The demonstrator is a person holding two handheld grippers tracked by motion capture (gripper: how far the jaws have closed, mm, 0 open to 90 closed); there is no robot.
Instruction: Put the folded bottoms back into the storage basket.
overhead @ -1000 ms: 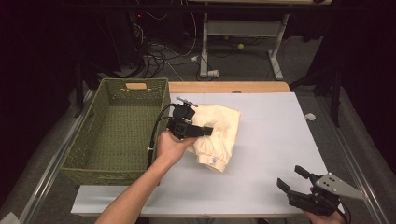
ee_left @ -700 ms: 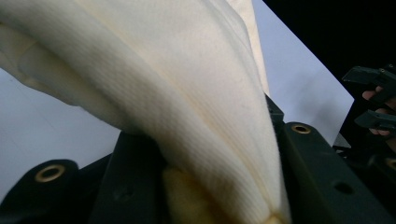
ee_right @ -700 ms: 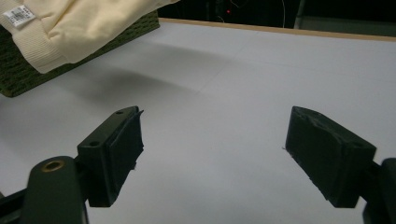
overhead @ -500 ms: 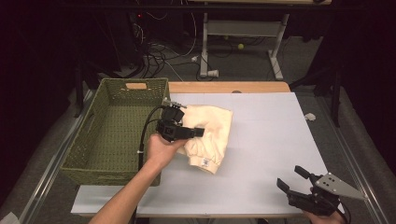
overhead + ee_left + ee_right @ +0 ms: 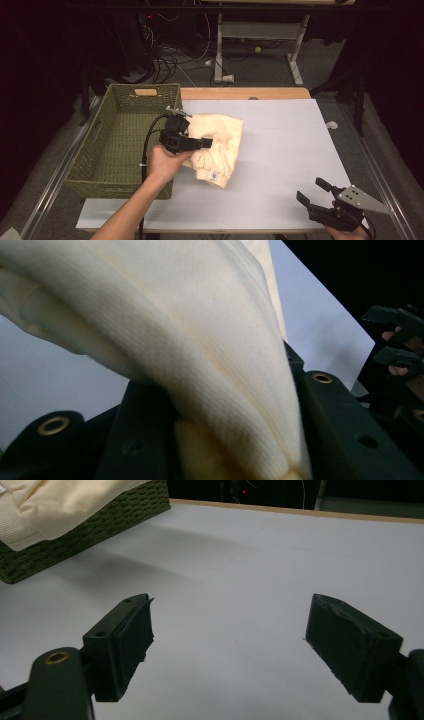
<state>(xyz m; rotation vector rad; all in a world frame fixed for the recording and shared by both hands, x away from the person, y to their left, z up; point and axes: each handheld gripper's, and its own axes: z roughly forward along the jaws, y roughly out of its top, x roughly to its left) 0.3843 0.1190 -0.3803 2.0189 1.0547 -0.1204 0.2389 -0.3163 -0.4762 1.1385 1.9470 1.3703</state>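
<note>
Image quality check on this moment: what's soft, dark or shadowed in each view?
High view: table evenly lit, surroundings nearly black. Left gripper view: cream cloth pinched between the jaws is so close it blurs at the bottom edge; background dark. Right gripper view: the lifted cloth casts a soft shadow beside the basket; open jaws slightly soft.

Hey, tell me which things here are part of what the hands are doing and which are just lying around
In use:
- left gripper, shut on the cream garment
- green wicker basket, probably where the garment goes
- right gripper, open and idle over the table

Lying about:
- small white object at the table's far right edge
- cables on the floor
</note>
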